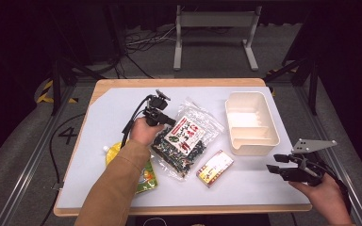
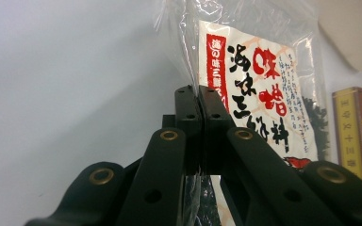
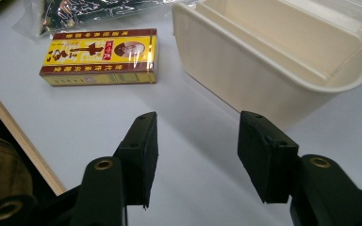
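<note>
Grey floor (image 1: 23,155), white metal frame (image 1: 215,35), dark background.

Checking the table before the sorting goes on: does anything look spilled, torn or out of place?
Nothing stands out. The left gripper is shut on the clear edge of the seaweed bag, which looks intact. The yellow box and yellow pouch lie flat, and the cream bin stands upright.

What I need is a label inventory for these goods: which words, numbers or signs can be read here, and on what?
"4": marked on the floor.
"味噌": red, on the label of the bag; the black characters beside it look like "海京三", but that is uncertain.
"十": large, on the yellow box; its small print is too blurred to read.
Yellow pouch: print too small to read.
</note>
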Demonstrator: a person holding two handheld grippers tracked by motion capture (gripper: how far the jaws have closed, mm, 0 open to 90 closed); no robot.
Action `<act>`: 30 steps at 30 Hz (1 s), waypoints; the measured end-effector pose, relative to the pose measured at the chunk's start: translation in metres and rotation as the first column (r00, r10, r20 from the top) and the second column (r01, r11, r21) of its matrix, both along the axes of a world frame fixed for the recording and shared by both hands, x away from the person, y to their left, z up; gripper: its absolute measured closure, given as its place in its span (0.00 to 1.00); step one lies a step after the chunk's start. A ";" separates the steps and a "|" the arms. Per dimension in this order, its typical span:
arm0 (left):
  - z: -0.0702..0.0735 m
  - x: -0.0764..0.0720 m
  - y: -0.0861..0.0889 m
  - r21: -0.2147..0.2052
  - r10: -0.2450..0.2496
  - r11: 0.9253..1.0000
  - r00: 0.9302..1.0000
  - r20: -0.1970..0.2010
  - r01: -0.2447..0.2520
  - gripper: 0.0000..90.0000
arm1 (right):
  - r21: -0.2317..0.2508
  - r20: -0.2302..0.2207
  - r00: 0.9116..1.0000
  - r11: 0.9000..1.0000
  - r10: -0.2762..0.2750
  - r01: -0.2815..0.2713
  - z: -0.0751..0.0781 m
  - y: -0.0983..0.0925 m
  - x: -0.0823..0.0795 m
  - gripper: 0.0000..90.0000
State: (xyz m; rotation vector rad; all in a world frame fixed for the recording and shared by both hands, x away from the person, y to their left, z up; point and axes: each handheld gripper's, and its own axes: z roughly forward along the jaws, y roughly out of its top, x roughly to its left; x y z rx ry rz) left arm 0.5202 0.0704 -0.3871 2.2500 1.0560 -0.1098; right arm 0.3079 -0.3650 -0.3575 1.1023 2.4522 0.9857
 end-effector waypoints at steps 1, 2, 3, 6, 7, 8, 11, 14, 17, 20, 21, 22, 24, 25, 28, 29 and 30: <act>0.004 -0.002 0.002 -0.010 0.003 1.000 1.000 0.012 -0.003 0.99 | 0.000 0.000 1.000 1.000 0.000 0.000 0.000 0.000 0.000 0.54; 0.007 -0.003 0.004 -0.020 0.002 1.000 1.000 0.021 -0.002 0.99 | -0.003 0.003 1.000 1.000 0.002 -0.002 0.000 0.000 0.000 0.54; 0.013 -0.005 0.008 -0.034 0.012 0.999 0.999 0.042 -0.010 0.99 | -0.002 0.005 1.000 1.000 0.002 -0.002 0.001 0.001 0.000 0.54; 0.018 -0.009 0.011 -0.048 0.017 0.999 0.998 0.057 -0.014 0.99 | 0.000 0.007 1.000 1.000 0.002 -0.002 0.002 0.001 0.000 0.54; 0.020 -0.010 0.012 -0.058 0.017 0.998 0.998 0.066 -0.014 0.99 | -0.002 0.009 1.000 1.000 0.002 -0.002 0.002 0.001 0.000 0.54; 0.022 -0.012 0.012 -0.058 0.015 0.998 0.997 0.076 -0.011 0.99 | -0.002 0.011 1.000 1.000 0.002 -0.002 0.002 0.001 0.000 0.54; 0.031 -0.020 0.014 -0.075 0.007 0.997 0.992 0.123 0.002 0.99 | 0.001 0.016 1.000 1.000 0.001 -0.001 0.004 0.000 -0.001 0.55; 0.037 -0.025 0.017 -0.098 0.008 0.995 0.989 0.149 0.006 0.99 | 0.003 0.021 1.000 1.000 0.003 -0.003 0.005 0.001 -0.001 0.55; 0.045 -0.032 0.020 -0.133 0.012 0.991 0.984 0.177 0.011 0.99 | 0.007 0.025 1.000 1.000 0.006 -0.007 0.007 0.002 -0.002 0.55; 0.052 -0.038 0.022 -0.149 0.011 0.989 0.978 0.208 0.021 0.99 | 0.012 0.034 0.999 1.000 0.011 -0.011 0.010 0.002 -0.002 0.55; 0.055 -0.041 0.023 -0.158 0.011 0.987 0.975 0.221 0.024 1.00 | 0.013 0.036 0.999 1.000 0.011 -0.011 0.011 0.002 -0.002 0.55; 0.056 -0.043 0.023 -0.161 0.010 0.987 0.973 0.230 0.028 1.00 | 0.013 0.036 0.999 1.000 0.010 -0.011 0.011 0.002 -0.002 0.56; 0.060 -0.047 0.023 -0.171 0.013 0.985 0.969 0.248 0.030 1.00 | 0.016 0.039 0.999 1.000 0.011 -0.012 0.012 0.002 -0.002 0.56; 0.061 -0.050 0.023 -0.173 0.014 0.984 0.964 0.266 0.033 1.00 | 0.019 0.038 0.999 1.000 0.010 -0.011 0.013 0.002 -0.002 0.56; 0.068 -0.058 0.022 -0.180 0.010 0.983 0.954 0.299 0.046 1.00 | 0.020 0.043 0.999 1.000 0.011 -0.012 0.015 0.003 -0.001 0.56; 0.069 -0.060 0.023 -0.184 0.010 0.982 0.953 0.303 0.048 1.00 | 0.024 0.045 0.999 1.000 0.013 -0.014 0.016 0.004 -0.001 0.56; 0.071 -0.062 0.023 -0.189 0.012 0.981 0.949 0.316 0.051 1.00 | 0.030 0.046 0.999 0.999 0.014 -0.015 0.017 0.005 -0.001 0.56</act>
